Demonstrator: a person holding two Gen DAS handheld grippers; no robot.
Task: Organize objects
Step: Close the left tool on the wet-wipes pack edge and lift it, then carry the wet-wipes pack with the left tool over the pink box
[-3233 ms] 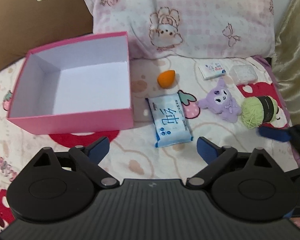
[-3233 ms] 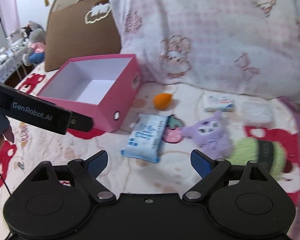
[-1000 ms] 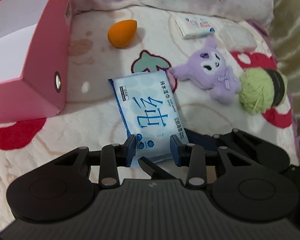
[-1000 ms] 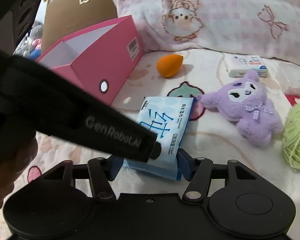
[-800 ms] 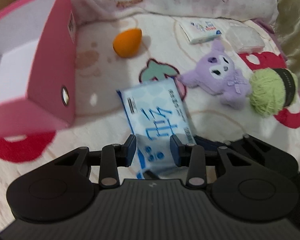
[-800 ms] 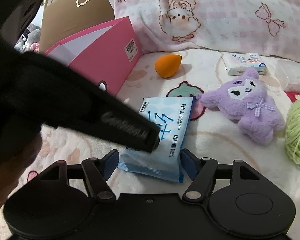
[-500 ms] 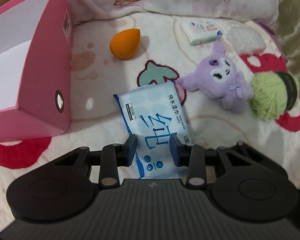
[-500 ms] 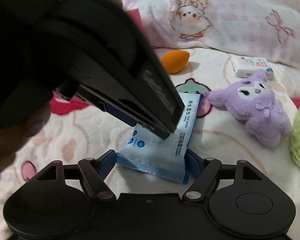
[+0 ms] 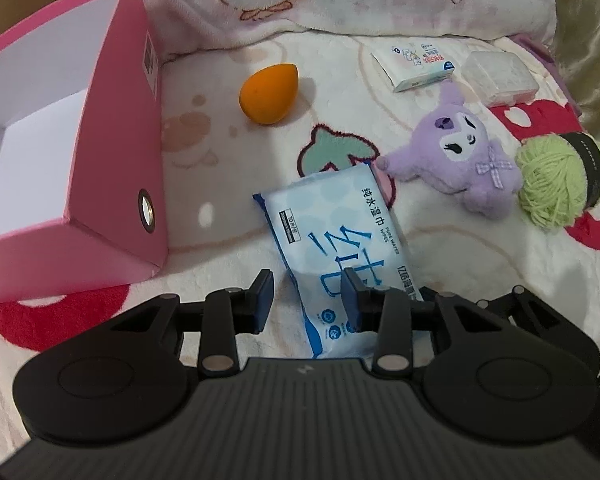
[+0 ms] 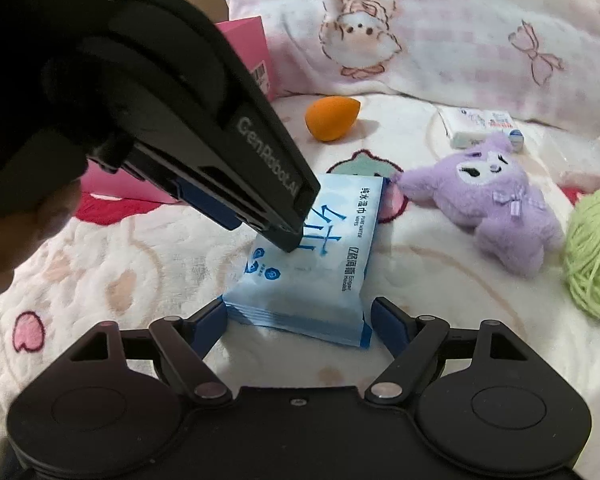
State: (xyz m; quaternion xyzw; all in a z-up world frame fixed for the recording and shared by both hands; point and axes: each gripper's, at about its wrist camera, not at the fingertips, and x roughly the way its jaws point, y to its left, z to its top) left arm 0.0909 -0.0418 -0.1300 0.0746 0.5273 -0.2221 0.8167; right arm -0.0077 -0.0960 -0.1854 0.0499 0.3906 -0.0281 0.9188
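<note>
While the pink box [image 9: 80, 168] is seen empty, nothing has been packed: the wipes pack [image 10: 312, 256] lies on the blanket, touched by the narrowly parted left gripper [image 9: 306, 298], flanked by the spread right gripper [image 10: 300, 322], its jaws just opened.

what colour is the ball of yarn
Light green yarn with a black band, clearest in the left wrist view.

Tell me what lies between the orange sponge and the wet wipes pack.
Only bare blanket with its strawberry print; nothing lies between the orange sponge and the wet wipes pack. The left wrist view shows it best.
</note>
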